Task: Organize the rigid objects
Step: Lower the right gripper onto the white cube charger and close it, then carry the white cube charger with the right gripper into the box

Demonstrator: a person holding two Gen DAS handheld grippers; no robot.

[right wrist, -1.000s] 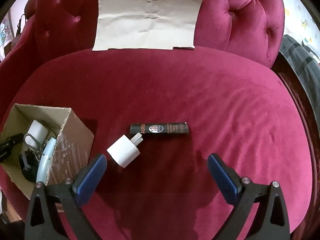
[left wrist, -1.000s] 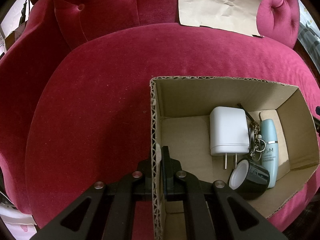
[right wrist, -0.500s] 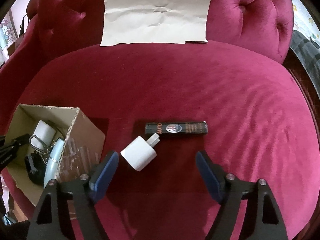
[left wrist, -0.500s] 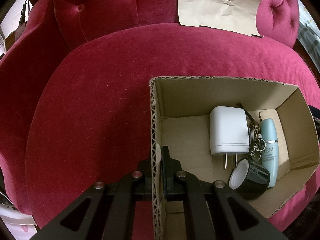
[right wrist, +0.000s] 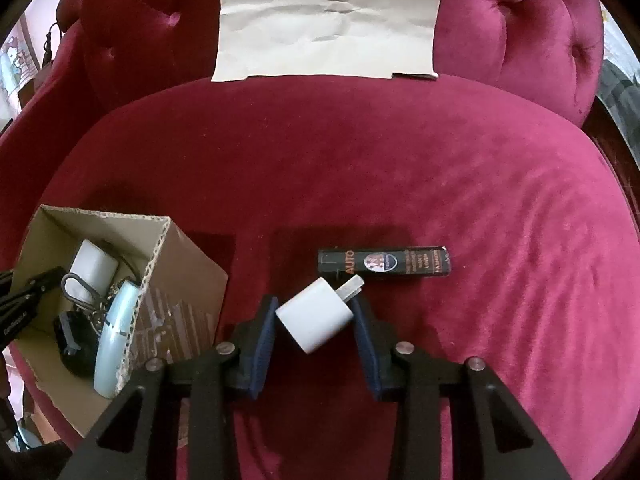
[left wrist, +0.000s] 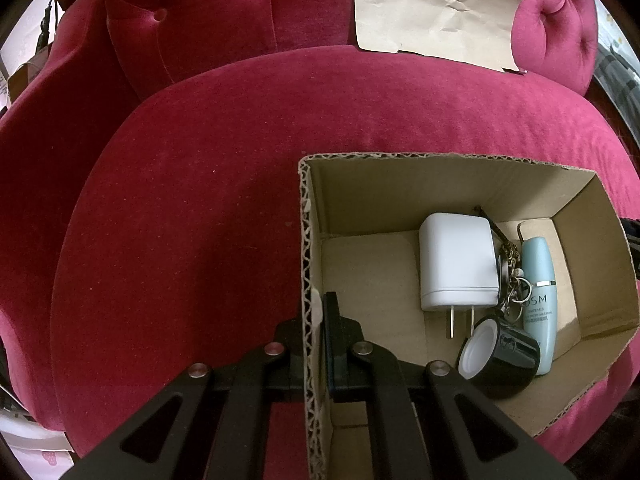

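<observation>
White plug [right wrist: 316,314] is sitting between the closing right claw [right wrist: 314,334] pads.
Lying slantwise on the sofa seat, its prongs are pointing up-right; pads maybe touching. Left claw [left wrist: 318,344] is pinching the box wall [left wrist: 307,280].

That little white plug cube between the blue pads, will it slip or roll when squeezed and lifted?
The white charger cube looks like hard, smooth plastic, so it probably stays stiff. Its flat faces make rolling unlikely. It sits cornerwise between the closing fingers of the right hand-held gripper, so it may twist or slip as they meet it.
</observation>
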